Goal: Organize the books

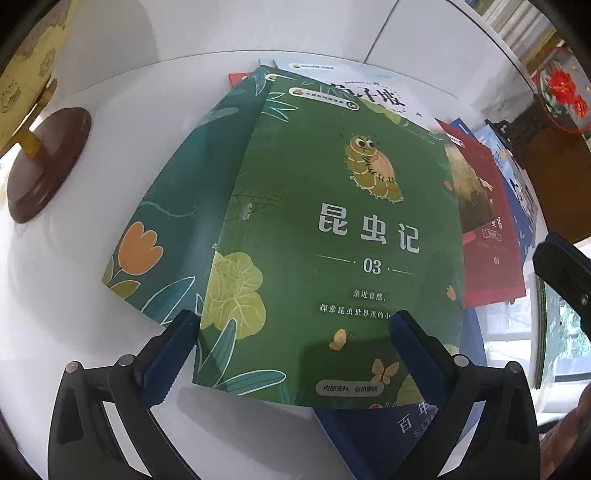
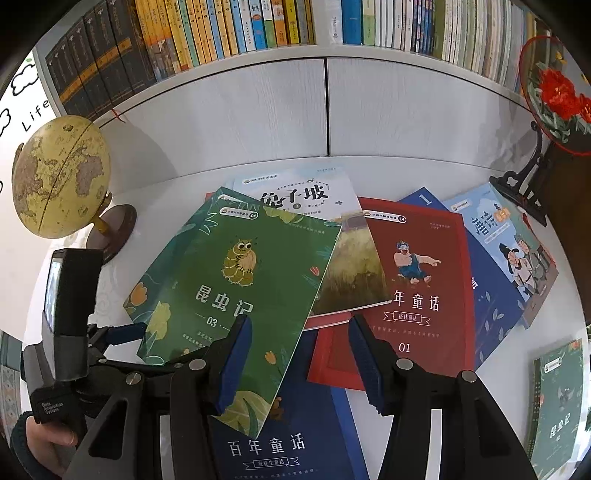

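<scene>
A green insect book marked 03 (image 1: 332,229) (image 2: 236,295) lies on top of a loose pile of books on the white table (image 1: 110,350). Under it are a teal flower book (image 1: 177,206), a dark blue book (image 2: 295,443), a pale book with a grassy cover (image 2: 332,236) and a red book marked 01 (image 2: 417,280). My left gripper (image 1: 291,347) is open, its fingers straddling the green book's near edge. My right gripper (image 2: 299,362) is open and empty, hovering over the pile. The left gripper also shows in the right wrist view (image 2: 122,332).
A globe on a brown base (image 2: 61,177) stands at the table's left. A red flower fan on a dark stand (image 2: 554,96) is at the right. A bookshelf full of books (image 2: 295,22) runs along the back. Another green book stack (image 2: 557,406) lies at the right.
</scene>
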Action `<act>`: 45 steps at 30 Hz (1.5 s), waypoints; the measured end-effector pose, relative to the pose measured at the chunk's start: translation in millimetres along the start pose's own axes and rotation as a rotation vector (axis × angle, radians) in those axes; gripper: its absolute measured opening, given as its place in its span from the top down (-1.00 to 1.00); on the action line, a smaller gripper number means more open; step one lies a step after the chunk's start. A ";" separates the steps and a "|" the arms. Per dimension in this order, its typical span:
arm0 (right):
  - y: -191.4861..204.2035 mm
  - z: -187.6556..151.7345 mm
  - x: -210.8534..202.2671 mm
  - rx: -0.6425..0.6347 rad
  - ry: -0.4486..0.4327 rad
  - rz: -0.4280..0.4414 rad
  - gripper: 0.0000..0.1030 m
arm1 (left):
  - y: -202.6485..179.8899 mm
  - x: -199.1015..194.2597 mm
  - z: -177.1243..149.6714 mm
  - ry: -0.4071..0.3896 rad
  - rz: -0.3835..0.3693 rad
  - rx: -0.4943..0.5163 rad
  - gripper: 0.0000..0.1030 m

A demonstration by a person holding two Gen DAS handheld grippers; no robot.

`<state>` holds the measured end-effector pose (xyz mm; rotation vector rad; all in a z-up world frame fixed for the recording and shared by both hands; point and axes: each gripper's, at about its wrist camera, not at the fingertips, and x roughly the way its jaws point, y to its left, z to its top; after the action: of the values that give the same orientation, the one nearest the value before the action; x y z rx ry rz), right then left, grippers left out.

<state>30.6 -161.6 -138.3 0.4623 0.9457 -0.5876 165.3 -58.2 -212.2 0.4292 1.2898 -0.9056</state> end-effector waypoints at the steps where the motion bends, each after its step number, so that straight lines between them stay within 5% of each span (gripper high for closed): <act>1: -0.1 -0.5 -0.4 -0.001 -0.005 0.002 -0.03 | 2.3 -3.0 -1.3 -0.009 -0.001 -0.013 -0.97; 6: -2.5 -5.6 2.6 0.016 0.007 0.034 -0.03 | 22.5 -51.2 10.1 -0.135 -0.089 0.020 -0.97; 10: -15.0 -17.9 16.7 0.106 0.052 0.067 -0.03 | 29.5 -42.7 34.6 -0.110 -0.222 0.113 -0.97; 15: -30.8 -33.2 45.7 0.245 0.115 0.197 -0.03 | 41.5 -2.2 45.1 -0.008 -0.245 0.082 -0.84; 26: -20.0 -33.7 68.2 0.269 0.134 0.266 -0.01 | 29.0 -3.6 49.8 -0.042 -0.354 0.112 -0.79; 29: -18.8 -35.4 73.9 0.279 0.154 0.310 0.21 | 21.2 -4.4 46.2 -0.056 -0.326 0.149 -0.78; 32: -13.0 -34.6 65.1 0.250 0.130 0.292 0.29 | 21.2 -5.4 45.1 -0.064 -0.314 0.160 -0.78; 38: 8.8 -25.2 33.4 0.118 0.026 0.229 0.36 | 38.6 -3.7 51.4 -0.045 -0.429 0.062 -0.75; 45: 24.4 -15.9 30.4 0.017 0.008 0.195 0.36 | 32.2 -3.3 50.6 -0.050 -0.407 0.069 -0.73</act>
<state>50.4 -141.6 -169.6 0.5655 0.8918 -0.4170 222.2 -74.6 -202.3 0.1965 1.3266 -1.2958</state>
